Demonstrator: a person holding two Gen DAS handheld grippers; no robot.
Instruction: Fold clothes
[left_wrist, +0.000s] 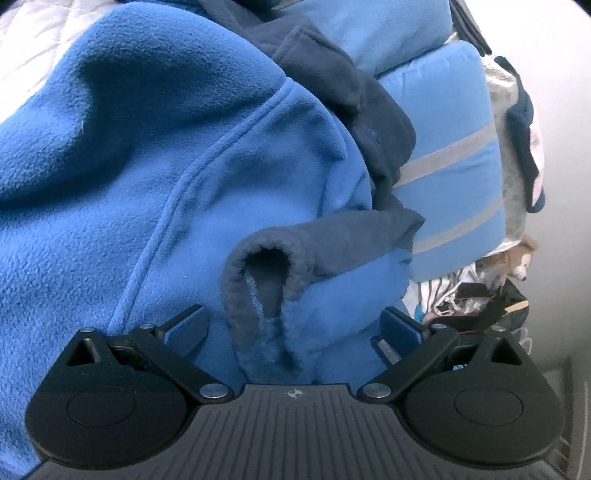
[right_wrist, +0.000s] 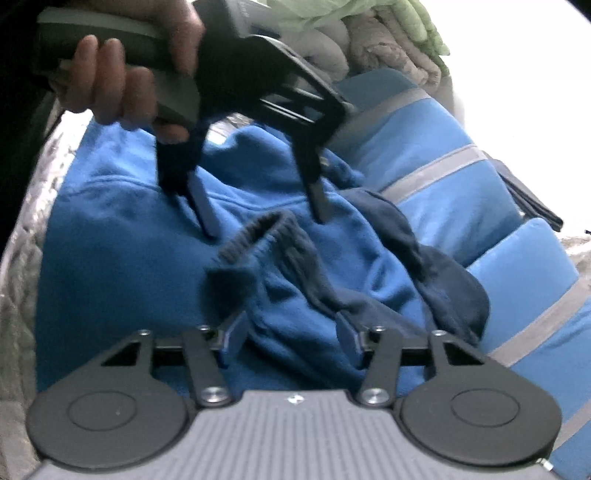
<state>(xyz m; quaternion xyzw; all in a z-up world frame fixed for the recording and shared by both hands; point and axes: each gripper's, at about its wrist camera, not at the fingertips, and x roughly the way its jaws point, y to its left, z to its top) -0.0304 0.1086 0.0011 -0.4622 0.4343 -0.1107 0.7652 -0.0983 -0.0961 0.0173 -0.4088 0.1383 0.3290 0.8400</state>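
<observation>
Here a blue fleece jacket (left_wrist: 155, 177) with a dark navy cuff (left_wrist: 258, 266) fills the middle of both views, crumpled. The left gripper (left_wrist: 293, 328) stands wide, cuff between its pads, untouched. The right gripper (right_wrist: 291, 332) is partly narrowed around bunched fleece; contact unclear. A hand (right_wrist: 122, 74) appears upper left. Striped blue cushions (left_wrist: 454, 177) lie at right.

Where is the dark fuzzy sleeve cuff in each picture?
Left wrist view: the sleeve cuff sits low in the middle, an open loop just above the left tool.
Right wrist view: the cuff is in the middle, beyond the right tool.
Shared landmark: the light blue cushion with grey stripes.
</observation>
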